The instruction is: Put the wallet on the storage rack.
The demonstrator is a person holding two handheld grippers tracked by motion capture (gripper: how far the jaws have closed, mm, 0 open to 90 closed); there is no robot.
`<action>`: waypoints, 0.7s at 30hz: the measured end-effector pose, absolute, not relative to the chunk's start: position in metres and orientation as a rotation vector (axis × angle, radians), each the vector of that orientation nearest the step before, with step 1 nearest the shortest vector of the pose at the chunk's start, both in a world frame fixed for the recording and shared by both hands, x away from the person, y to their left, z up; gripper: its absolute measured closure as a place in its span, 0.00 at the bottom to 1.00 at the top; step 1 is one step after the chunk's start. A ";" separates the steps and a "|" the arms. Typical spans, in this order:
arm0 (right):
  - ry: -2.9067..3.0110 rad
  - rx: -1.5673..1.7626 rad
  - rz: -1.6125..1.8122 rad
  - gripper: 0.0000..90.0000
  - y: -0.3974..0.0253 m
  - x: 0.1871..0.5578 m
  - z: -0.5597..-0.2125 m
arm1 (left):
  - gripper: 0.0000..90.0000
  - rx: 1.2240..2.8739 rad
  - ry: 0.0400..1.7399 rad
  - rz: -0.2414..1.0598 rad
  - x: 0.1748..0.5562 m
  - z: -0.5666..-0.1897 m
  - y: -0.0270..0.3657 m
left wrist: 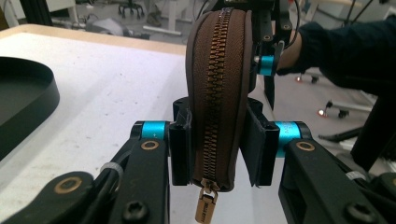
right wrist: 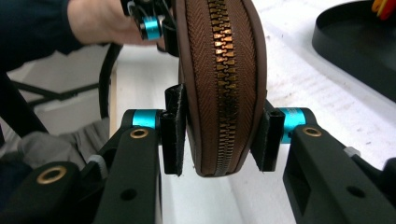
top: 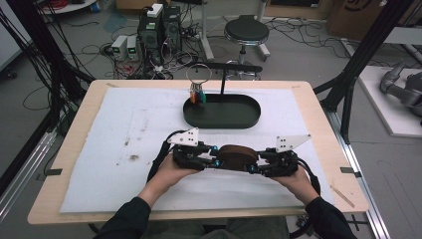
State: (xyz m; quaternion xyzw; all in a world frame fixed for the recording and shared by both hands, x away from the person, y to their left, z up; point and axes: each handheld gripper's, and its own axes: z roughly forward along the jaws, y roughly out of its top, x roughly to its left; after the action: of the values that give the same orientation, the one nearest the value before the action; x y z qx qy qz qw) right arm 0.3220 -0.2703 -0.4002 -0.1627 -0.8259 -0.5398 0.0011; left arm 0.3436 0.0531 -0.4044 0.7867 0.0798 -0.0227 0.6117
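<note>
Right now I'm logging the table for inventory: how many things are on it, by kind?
Brown zip pouch: 1
Black oval tray: 1
Ring stand with coloured tags: 1
Handheld tools, left tool and right tool: 2
Total: 5

Matt brown cloth pouch (left wrist: pixel 219 88) with a brass-coloured metal zipper (right wrist: pixel 224 70).

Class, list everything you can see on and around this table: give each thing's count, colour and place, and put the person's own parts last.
Zip pouch: one, brown, clamped between both grippers above the mat.
Zip pull: one, brass, hanging at the left gripper's end.
Tray: one, black, oval, far side of mat.
Mat: one, white, covering the table.
Table: one, pale wood.
Stool: one, black, on floor beyond.
Left gripper: black, blue fittings.
Right gripper: same.
</note>
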 end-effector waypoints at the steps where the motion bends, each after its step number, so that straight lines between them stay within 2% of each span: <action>1: -2.584 -0.517 -1.710 0.69 -0.271 0.322 -0.399 | 0.75 1.808 0.186 -0.051 0.343 -0.404 0.053; 8: -2.572 -0.506 -1.726 0.71 -0.269 0.323 -0.396 | 0.73 1.803 0.191 -0.036 0.342 -0.402 0.056; 10: -2.582 -0.496 -1.724 0.73 -0.268 0.323 -0.394 | 0.67 1.817 0.221 -0.008 0.341 -0.401 0.057; 14: -2.605 -0.508 -1.725 0.74 -0.267 0.324 -0.391 | 0.44 1.850 0.275 0.045 0.340 -0.397 0.060; 21: -2.659 -0.615 -1.744 0.74 -0.272 0.335 -0.382 | 0.37 1.837 0.330 0.200 0.328 -0.385 0.088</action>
State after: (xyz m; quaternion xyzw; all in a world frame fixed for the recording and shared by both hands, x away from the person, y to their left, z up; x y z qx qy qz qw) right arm 0.3347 -0.2717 -0.3820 -0.1897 -0.8200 -0.5379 -0.0488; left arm 0.3283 0.0884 -0.3851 0.7896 0.1419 0.0861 0.5908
